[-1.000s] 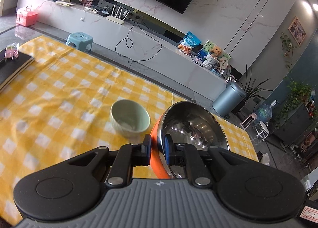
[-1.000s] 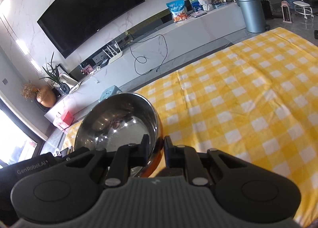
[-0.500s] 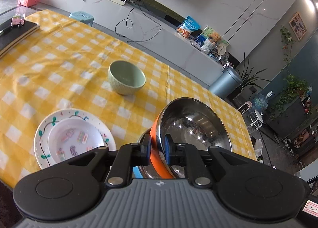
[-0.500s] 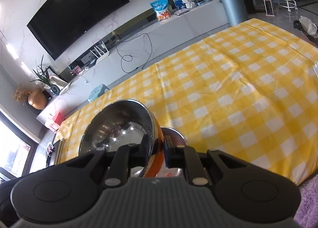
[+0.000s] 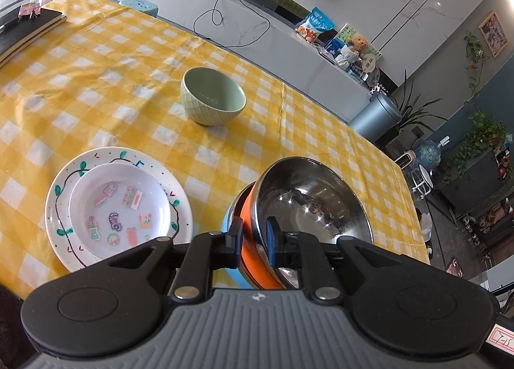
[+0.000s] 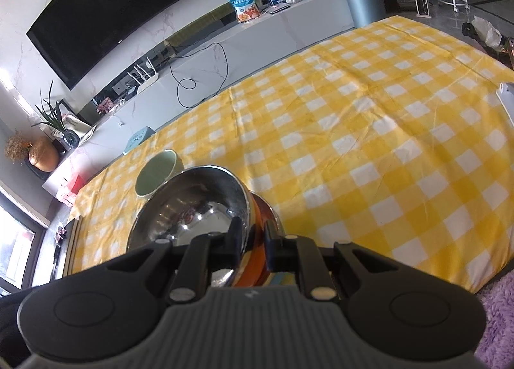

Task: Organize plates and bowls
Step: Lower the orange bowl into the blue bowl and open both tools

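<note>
My left gripper (image 5: 253, 237) and my right gripper (image 6: 252, 237) are both shut on the rim of a steel bowl with an orange outside (image 5: 308, 205), also in the right wrist view (image 6: 189, 208). It sits tilted over a blue-sided steel bowl (image 5: 229, 218) below it; whether they touch I cannot tell. A pale green bowl (image 5: 213, 95) stands upright further out on the yellow checked cloth; it also shows in the right wrist view (image 6: 155, 173). A small patterned plate (image 5: 119, 208) lies on a larger white plate (image 5: 61, 189) at the left.
Dark notebooks (image 5: 25, 28) lie at the table's far left corner. A white object (image 6: 507, 95) lies at the right edge of the cloth. A low TV cabinet (image 6: 257, 34) and a grey bin (image 5: 374, 118) stand beyond the table.
Both grippers have moved back toward the table's near edge and down with the orange bowl. The plates and the blue bowl beneath came into view.
</note>
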The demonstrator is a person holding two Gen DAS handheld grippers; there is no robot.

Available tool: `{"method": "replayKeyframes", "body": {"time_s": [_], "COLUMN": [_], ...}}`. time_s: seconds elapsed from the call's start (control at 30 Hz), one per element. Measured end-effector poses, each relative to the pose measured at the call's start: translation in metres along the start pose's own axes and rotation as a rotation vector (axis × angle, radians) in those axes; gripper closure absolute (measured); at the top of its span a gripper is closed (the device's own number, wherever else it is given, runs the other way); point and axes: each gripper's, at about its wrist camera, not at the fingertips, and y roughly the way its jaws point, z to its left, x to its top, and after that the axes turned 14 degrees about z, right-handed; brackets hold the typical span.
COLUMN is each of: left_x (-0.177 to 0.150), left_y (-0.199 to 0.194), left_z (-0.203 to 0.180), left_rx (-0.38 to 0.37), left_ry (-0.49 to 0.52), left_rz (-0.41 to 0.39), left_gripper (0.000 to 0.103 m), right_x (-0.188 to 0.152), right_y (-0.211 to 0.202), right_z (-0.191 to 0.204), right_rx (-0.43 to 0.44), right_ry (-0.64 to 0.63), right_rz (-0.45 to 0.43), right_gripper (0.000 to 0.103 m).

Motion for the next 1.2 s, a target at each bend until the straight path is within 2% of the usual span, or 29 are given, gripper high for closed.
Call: {"method": "replayKeyframes", "body": {"time_s": [0.47, 0.87, 1.07, 1.2], "left_x": [0.000, 0.000, -0.001, 0.002], "left_y": [0.014, 0.014, 0.012, 0.006], "left_z": [-0.004, -0.004, -0.005, -0.001], "left_rx": [0.033, 0.047, 0.049, 0.047], "left_ry": [0.025, 0.055, 0.062, 0.040], "left_rz": [0.032, 0.035, 0.024, 0.010], "left_gripper": [0.086, 0.085, 0.085, 0.069], "right_x": [0.002, 0.000, 0.000, 0.000], "right_y": [0.016, 0.016, 0.012, 0.010], "right_z": [-0.009, 0.000, 0.002, 0.002], "right_rx": [-0.018, -0.051, -0.072, -0.073], "right_ry": [0.012, -0.041, -0.060, -0.058], "right_rz": [0.027, 0.001, -0.028, -0.035], "right_gripper": [0.091, 0.091, 0.088, 0.088]}}
